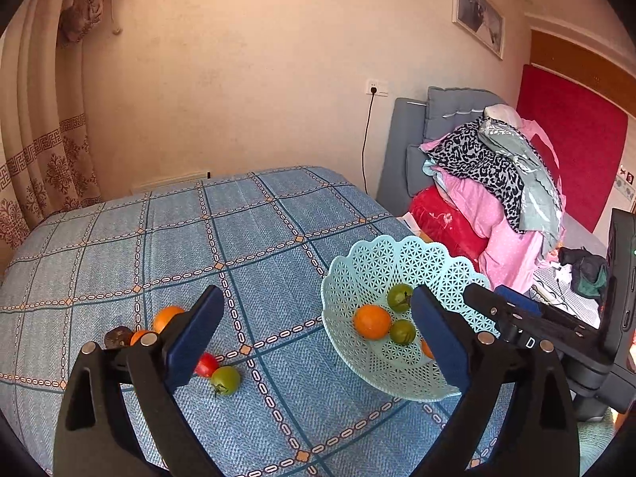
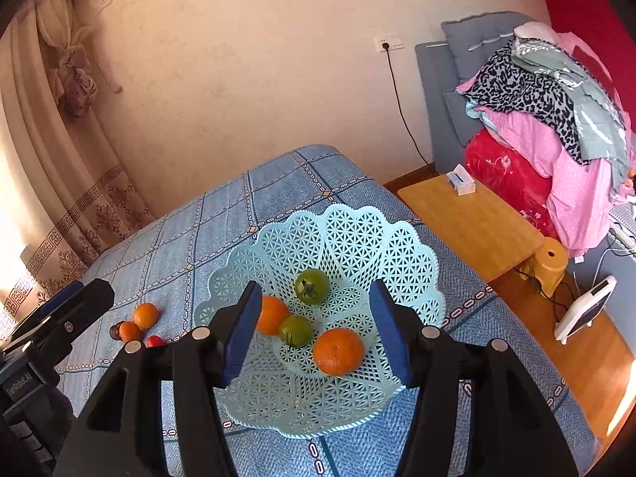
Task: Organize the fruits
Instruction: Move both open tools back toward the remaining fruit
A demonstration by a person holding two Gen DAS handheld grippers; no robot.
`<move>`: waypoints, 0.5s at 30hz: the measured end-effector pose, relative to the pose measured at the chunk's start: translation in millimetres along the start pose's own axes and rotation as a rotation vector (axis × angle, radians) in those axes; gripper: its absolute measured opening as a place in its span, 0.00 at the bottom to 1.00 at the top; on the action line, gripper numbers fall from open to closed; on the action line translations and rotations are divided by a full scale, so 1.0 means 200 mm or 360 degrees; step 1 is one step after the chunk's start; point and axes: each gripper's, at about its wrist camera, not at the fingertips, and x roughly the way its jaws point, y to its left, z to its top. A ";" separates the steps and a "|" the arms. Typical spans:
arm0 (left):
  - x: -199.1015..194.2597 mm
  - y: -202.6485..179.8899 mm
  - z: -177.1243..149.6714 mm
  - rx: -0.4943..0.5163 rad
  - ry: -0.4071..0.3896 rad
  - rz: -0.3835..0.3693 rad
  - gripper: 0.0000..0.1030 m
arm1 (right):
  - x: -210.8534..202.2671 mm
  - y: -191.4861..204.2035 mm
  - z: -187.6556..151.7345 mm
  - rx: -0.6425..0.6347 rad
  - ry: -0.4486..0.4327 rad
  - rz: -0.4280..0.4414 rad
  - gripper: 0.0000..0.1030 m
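Pale-green lattice basket (image 2: 342, 246) on the worktop (image 1: 119, 238) already holds two oranges and two green tomatoes; five fruits (image 1: 206, 363) remain loose at near left. Both tongs, left (image 1: 318, 334) and right (image 2: 316, 330), gape wide, empty.

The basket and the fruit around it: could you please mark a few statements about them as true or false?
1. The basket holds two oranges and two green tomatoes. True: one orange, another, one green tomato, another.
2. The right gripper is shut on an orange. False: it is open and holds nothing.
3. A red tomato lies on the tablecloth beside a green one. True.
4. The left gripper is open. True.
5. All the fruit is in the basket. False: several pieces lie on the cloth, left of it.
6. The basket is red. False: it is pale blue-green.
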 end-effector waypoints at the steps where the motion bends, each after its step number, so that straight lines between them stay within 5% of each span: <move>1: 0.00 0.02 0.00 -0.0007 0.0000 0.0009 0.94 | 0.00 0.01 0.00 -0.0008 0.0000 0.0006 0.57; 15: -0.11 0.24 0.04 -0.0015 -0.0019 0.0171 0.97 | -0.05 0.18 -0.07 -0.0141 0.0031 0.0115 0.61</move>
